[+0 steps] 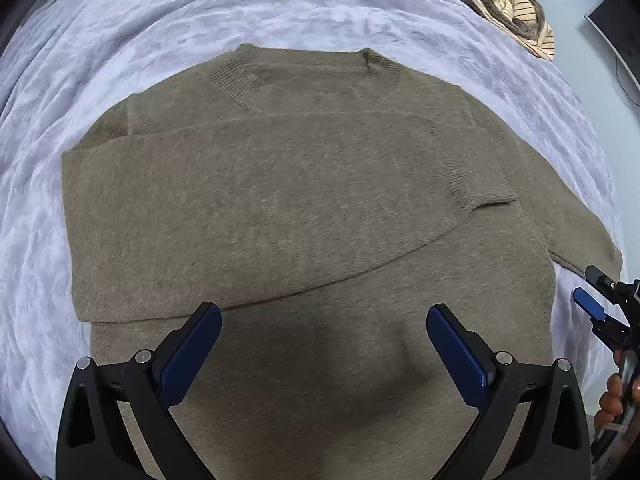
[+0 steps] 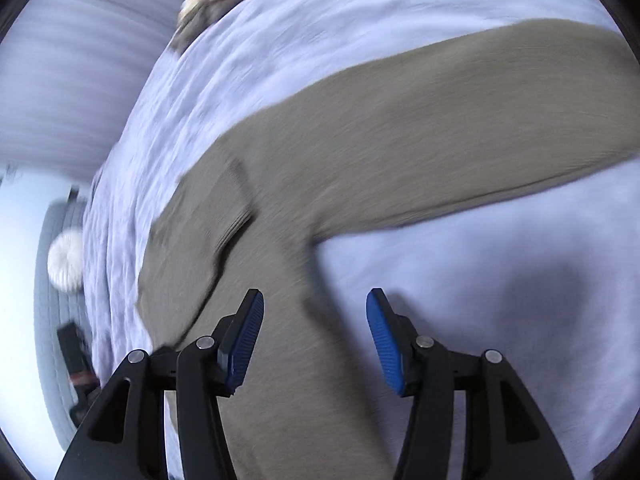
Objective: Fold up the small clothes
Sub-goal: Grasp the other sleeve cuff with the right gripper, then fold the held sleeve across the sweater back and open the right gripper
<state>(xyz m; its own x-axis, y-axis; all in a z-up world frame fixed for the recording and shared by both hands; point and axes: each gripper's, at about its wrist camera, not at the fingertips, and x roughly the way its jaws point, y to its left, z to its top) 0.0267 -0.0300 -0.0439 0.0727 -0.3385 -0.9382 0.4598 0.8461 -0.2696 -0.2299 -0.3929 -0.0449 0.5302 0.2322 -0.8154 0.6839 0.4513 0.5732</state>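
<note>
An olive-brown knit sweater point(image 1: 300, 184) lies flat on a pale lavender sheet point(image 1: 120, 40), collar at the far side. One sleeve is folded across the chest, its ribbed cuff point(image 1: 476, 192) at the right. My left gripper point(image 1: 324, 320) is open and empty, hovering over the sweater's lower body. My right gripper point(image 2: 316, 304) is open and empty, above the sweater's right side; it also shows at the right edge of the left wrist view point(image 1: 592, 300). The right wrist view is motion-blurred; the sweater point(image 2: 400, 140) with its other sleeve stretched to the right fills it.
A striped cream and brown garment point(image 1: 516, 12) lies bunched at the far right of the sheet. A dark monitor point(image 1: 620, 28) stands beyond the bed edge. In the right wrist view a white fluffy round thing point(image 2: 64, 256) and a dark object point(image 2: 76, 344) sit off the bed's left.
</note>
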